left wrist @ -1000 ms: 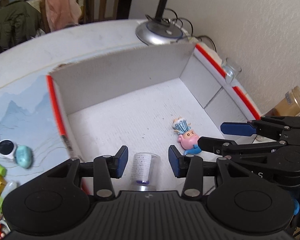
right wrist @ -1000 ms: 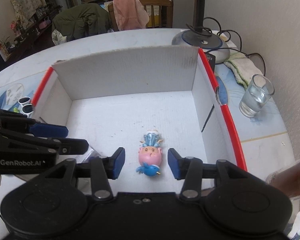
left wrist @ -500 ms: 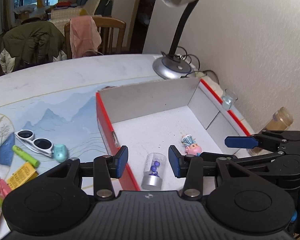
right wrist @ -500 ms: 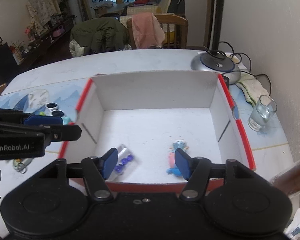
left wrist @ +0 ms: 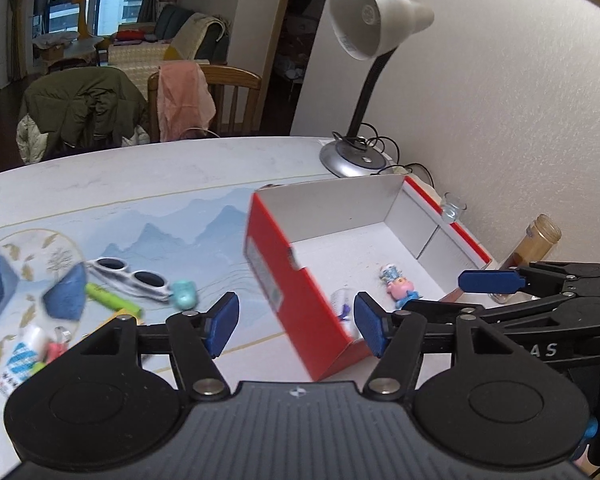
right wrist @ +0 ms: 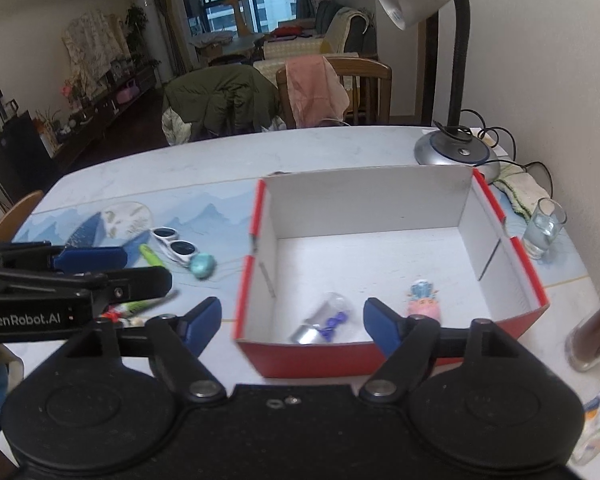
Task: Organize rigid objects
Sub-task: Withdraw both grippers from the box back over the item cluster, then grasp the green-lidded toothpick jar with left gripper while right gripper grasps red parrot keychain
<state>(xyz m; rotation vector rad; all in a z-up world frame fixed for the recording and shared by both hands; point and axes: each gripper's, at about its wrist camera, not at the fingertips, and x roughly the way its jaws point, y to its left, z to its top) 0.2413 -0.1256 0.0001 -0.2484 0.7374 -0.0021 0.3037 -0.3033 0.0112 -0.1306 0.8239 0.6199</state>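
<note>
Closest in, the left hand-held gripper [left wrist: 296, 326] hangs above the bench [left wrist: 148, 184] with its blue pads spread wide and nothing between them, poised over the near left corner of the red box [left wrist: 284, 280]. The right hand-held gripper [right wrist: 292, 320] is likewise wide apart and empty, hovering over the box's near wall.

Inside the box, on its white floor near the front, a clear vial [right wrist: 320, 322] with purple beads lies on its side. Just to its right, apart from it, a small pink-and-blue toy figure [right wrist: 422, 300] lies flat.

Left of the box, loose things sit on the patterned mat: white sunglasses [right wrist: 172, 242], a teal egg-shaped item [right wrist: 202, 266] touching them, and a green marker [left wrist: 112, 300]. More small packets lie nearer the bench edge, too blurred to name.

Right of the box stand a water glass [right wrist: 544, 228] and a brown jar [left wrist: 530, 256]. Beyond the far wall rests a desk lamp [left wrist: 364, 36], and behind the bench a chair [right wrist: 360, 88] draped with pink cloth.
</note>
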